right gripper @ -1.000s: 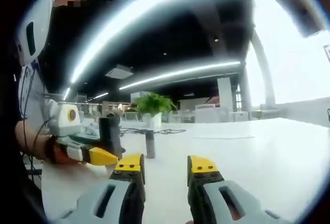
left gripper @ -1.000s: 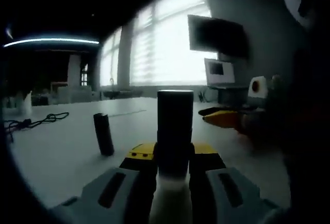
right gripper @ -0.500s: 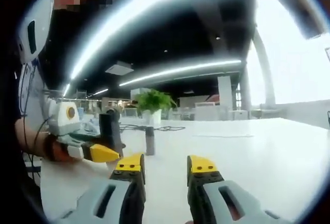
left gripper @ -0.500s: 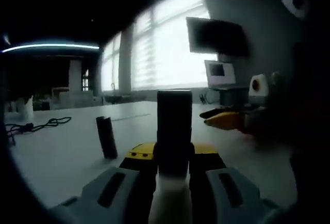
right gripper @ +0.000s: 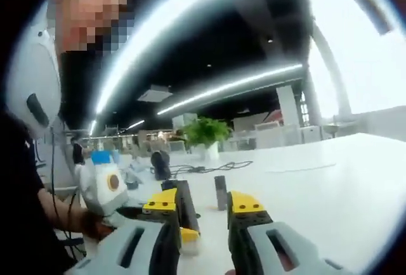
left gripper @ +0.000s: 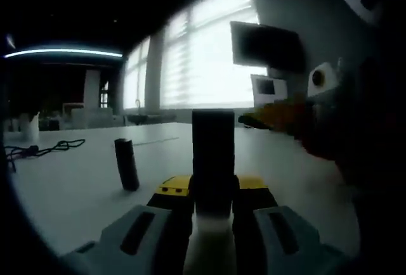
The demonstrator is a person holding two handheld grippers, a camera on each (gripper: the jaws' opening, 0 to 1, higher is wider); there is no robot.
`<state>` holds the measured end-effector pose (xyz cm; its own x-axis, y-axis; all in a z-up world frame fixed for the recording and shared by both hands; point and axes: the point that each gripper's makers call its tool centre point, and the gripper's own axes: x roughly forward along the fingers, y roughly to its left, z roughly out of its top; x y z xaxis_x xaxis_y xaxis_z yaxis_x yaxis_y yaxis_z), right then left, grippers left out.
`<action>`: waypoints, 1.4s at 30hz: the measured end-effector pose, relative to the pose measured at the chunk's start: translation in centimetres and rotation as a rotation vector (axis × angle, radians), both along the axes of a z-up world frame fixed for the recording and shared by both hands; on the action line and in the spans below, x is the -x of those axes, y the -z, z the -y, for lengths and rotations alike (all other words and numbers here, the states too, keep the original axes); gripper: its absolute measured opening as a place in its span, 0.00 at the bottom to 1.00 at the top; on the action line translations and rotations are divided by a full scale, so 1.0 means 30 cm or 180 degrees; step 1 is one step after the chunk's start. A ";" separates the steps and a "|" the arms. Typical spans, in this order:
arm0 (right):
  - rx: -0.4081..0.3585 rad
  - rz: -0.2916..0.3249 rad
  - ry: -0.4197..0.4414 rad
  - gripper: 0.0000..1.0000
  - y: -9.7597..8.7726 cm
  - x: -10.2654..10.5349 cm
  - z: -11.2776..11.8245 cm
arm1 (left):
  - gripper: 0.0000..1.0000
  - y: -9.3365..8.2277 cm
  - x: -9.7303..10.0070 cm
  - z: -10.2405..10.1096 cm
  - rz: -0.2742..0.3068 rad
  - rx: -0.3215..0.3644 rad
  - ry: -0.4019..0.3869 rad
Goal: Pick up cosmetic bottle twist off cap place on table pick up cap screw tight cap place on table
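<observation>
Since half a second before, my right fingers had swung in toward my left fingers, which kept their clamp on the tall cosmetic bottle with the dark cap. The right ones stood parted and held nothing, the bottle showing just beyond their left tip. It stood upright above the white bench, long axis vertical, cap up. A small dark cylinder stood apart, toward the bench's far left. I judged a skewed bite on the cap could cock the bottle in my left grip, or slip round without turning it.
</observation>
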<state>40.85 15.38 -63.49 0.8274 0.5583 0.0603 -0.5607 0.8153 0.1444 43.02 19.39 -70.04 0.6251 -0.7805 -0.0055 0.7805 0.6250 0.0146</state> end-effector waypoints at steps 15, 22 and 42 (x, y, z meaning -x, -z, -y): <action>0.0556 0.0009 0.0433 0.28 0.035 -0.060 -0.149 | 0.13 0.001 0.008 0.007 0.0058 -0.0013 0.0044; 0.0670 0.0027 0.0551 0.15 0.044 -0.079 -0.162 | 0.13 0.011 -0.003 0.001 0.0083 -0.0091 -0.0043; 0.0704 0.0025 0.0537 0.15 0.040 -0.095 -0.162 | 0.12 0.014 -0.004 -0.006 -0.0053 -0.0034 -0.0024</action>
<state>43.72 20.26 -64.71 0.9099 0.4129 -0.0410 -0.4146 0.9086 -0.0513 43.13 19.57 -70.45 0.6308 -0.7756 -0.0241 0.7759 0.6308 0.0084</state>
